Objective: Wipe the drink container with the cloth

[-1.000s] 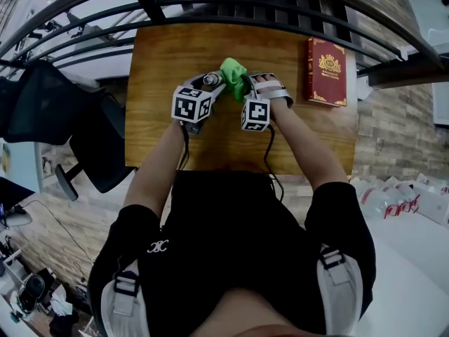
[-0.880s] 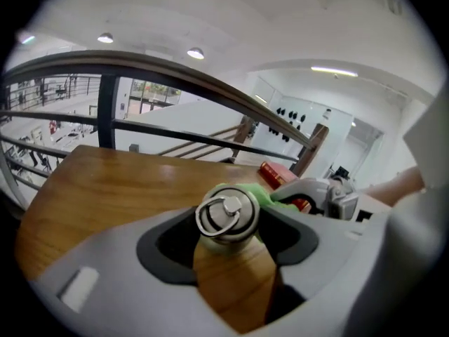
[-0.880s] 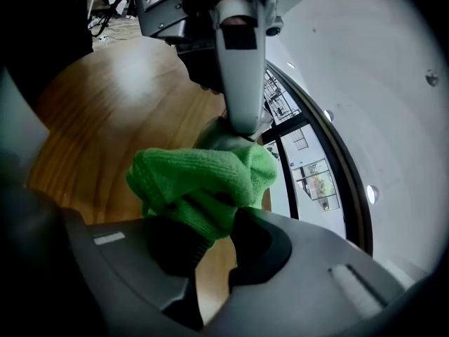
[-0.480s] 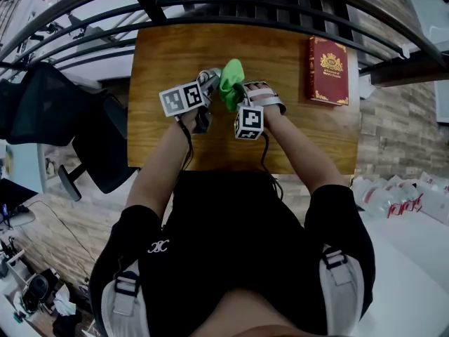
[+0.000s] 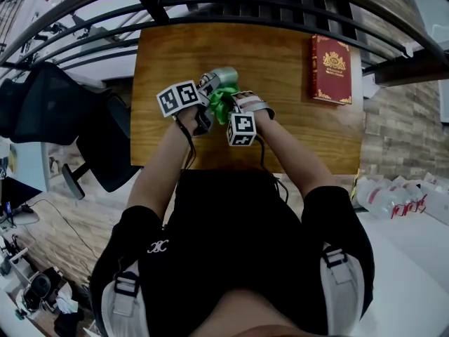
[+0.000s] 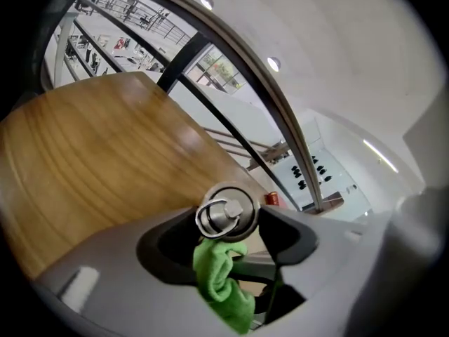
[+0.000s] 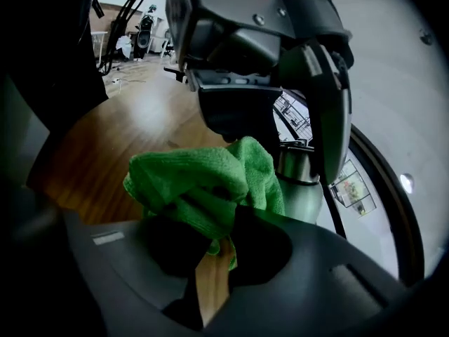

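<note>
While the left gripper (image 6: 226, 225) clamps the bottle (image 7: 303, 188) between wide-set jaws over the table (image 5: 295, 128), the right gripper (image 7: 212, 236) pinches the cloth (image 7: 193, 177) (green, bunched up) against the bottle's side, near its cap.

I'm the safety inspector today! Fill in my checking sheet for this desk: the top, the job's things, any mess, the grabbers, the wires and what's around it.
Surface: wooden table, brown with visible grain.
Job's things: metal bottle, with the green cloth against its side.
Clutter: red book, lying flat near the table's far right corner, apart from the work.
Grippers: left gripper shut on the bottle; right gripper shut on the cloth.
Cables: black cable trailing back from each gripper along the forearms.
Surroundings: black railing beyond the table; black chair at the left.
</note>
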`<state>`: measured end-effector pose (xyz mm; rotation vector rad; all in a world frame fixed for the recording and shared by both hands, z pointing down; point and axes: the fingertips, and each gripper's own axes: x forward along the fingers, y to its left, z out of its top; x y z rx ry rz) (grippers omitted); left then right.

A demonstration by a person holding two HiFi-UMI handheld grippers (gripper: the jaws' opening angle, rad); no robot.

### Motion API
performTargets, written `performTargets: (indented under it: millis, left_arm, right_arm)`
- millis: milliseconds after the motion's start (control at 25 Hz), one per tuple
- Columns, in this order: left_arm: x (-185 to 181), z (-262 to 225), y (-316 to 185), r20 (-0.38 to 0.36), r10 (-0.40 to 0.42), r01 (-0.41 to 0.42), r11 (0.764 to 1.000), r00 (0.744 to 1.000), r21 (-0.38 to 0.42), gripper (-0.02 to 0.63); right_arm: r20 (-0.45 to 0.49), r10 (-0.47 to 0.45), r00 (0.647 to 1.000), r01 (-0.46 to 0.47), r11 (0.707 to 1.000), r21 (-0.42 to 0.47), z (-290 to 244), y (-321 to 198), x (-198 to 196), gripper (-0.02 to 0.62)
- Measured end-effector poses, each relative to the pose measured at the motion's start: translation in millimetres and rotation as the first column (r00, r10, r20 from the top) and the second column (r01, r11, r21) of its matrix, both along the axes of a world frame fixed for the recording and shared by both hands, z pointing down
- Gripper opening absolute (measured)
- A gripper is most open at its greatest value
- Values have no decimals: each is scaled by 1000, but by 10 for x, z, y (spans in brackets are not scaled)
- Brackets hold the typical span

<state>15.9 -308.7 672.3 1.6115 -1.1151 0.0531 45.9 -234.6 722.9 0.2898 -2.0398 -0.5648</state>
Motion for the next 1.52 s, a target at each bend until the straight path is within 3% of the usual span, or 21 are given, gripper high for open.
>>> performTargets:
  millis: [320,600,920,1040,1160,1320,1520]
  left_arm:
    - [37,11,80,14,45,-45,999,999,-11,313]
    - [123,2,84,107,118,-118,993,987,-4,313]
    - [188,-19,83,226,205,-211,977,952,5,313]
    - [220,-41,45,279,244,-258,966,929,14,313]
    - [278,-80,-21,362,305,-339,940,881,31,313]
    - [410,-127,-68,504,399,-479,877,766,34,313]
    - [616,-170,-133,629,458,-610,792,628,33,314]
  right_arm:
    - [84,95,992,-93,995,-35,-17,-91,-15,60]
    - [138,218,966,-211,975,-63,-144,-187,319,60]
    - [204,396,895,-392,918,-61,-341,-576,718,60]
    - [252,479,841,-471,877,-94,-442,-742,816,60]
    - [307,571,762,-563,817,-123,-597,-882,986,60]
    - [373,647,664,-652,746,-135,-846,-936,1246,60]
    - [471,697,540,-728,668,-154,-1257,-871,1514,60]
